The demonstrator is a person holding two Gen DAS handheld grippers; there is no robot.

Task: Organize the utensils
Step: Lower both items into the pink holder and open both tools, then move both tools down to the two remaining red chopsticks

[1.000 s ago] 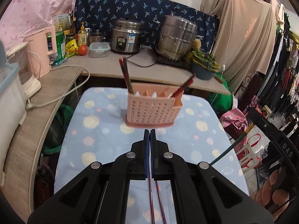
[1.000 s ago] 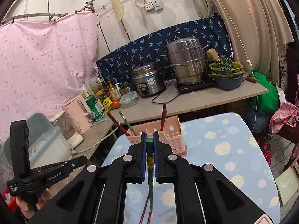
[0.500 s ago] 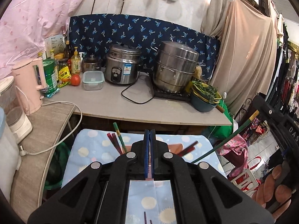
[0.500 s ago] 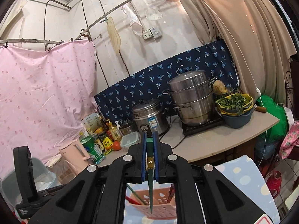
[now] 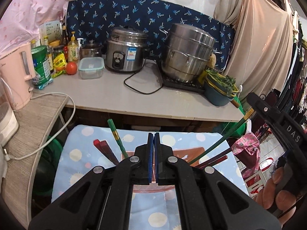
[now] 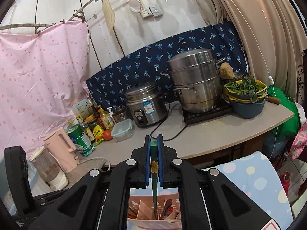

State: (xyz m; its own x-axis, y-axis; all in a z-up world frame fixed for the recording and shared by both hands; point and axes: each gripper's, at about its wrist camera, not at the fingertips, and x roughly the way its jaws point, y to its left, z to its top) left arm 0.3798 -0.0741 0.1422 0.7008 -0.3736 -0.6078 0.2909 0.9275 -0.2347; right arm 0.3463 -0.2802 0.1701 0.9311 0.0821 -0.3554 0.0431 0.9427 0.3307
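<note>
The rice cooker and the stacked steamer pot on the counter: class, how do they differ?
The rice cooker is shorter and single-bodied; the steamer pot is taller, in stacked tiers. The rice cooker stands on the counter and carries a label; the steamer pot sits on a black hob. Both are steel, lidded.

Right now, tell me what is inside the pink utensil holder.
The pink utensil holder has inner dividers. Red chopsticks lean in it, and the green chopstick gripped by the right tool points down into it. Its bottom and outer parts are hidden behind the tool's body.
</note>
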